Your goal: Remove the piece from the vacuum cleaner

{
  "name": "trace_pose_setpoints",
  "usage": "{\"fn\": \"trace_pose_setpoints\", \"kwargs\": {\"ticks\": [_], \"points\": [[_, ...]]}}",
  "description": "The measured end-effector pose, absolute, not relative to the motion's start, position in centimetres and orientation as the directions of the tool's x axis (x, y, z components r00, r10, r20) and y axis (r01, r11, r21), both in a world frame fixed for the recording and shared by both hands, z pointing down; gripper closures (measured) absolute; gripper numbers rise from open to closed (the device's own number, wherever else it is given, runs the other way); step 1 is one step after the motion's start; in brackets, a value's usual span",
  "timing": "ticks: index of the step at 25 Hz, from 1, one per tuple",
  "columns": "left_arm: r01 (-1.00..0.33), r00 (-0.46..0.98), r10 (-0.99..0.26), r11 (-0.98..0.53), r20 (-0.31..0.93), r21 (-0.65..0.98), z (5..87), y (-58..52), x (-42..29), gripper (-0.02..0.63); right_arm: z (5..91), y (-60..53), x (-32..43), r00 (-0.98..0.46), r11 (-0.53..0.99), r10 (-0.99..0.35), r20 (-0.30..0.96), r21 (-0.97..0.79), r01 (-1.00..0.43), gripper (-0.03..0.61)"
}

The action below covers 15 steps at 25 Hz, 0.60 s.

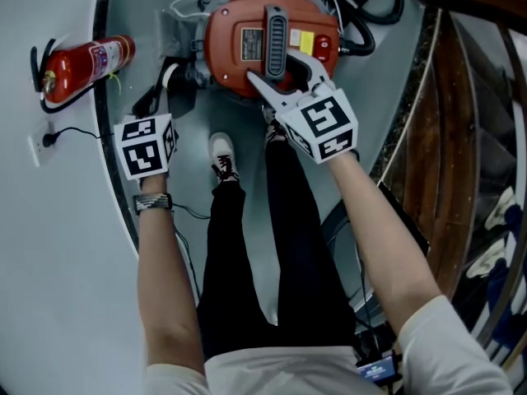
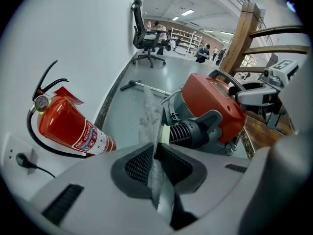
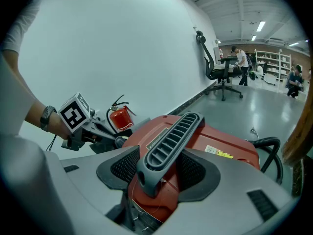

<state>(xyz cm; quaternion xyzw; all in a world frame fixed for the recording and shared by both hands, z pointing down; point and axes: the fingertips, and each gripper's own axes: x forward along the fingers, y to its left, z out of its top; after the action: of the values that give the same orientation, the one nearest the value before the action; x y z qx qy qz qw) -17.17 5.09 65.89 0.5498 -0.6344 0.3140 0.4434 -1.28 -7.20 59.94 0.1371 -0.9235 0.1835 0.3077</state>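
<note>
Only left gripper view shows L hand-held gripper (image 2: 156, 156) pinching sheet (image 2: 148, 115); R hand-held gripper (image 3: 160, 173) clamps handle (image 3: 172, 135).

**Vacuum cleaner** (image 1: 239, 44): a round orange-red canister standing on the grey floor (image 1: 247, 134), with printed labels on its top face. A dark grey ribbed carry handle (image 1: 275, 31) runs across the top, clasped between the jaws of the right claw (image 3: 161, 168). A black ribbed spout (image 2: 195, 131) projects from one side, and a black hose (image 1: 375, 11) coils at the far side.

**Thin flat piece** (image 2: 157, 126): a pale sheet seen edge-on and upright, pinched in the left claw (image 2: 156, 148) near the spout. Contact with the canister cannot be told.
</note>
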Motion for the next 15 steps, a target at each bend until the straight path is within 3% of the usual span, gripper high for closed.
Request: {"fn": "trace_pose_setpoints", "kwargs": {"ticks": [15], "points": [[-0.976, -0.010, -0.410, 0.203, 0.912, 0.080, 65.99, 5.17, -17.50, 0.561, 59.87, -7.14, -1.31, -0.773, 0.896, -0.138, 0.619, -0.255, -0.364, 0.341]]}}
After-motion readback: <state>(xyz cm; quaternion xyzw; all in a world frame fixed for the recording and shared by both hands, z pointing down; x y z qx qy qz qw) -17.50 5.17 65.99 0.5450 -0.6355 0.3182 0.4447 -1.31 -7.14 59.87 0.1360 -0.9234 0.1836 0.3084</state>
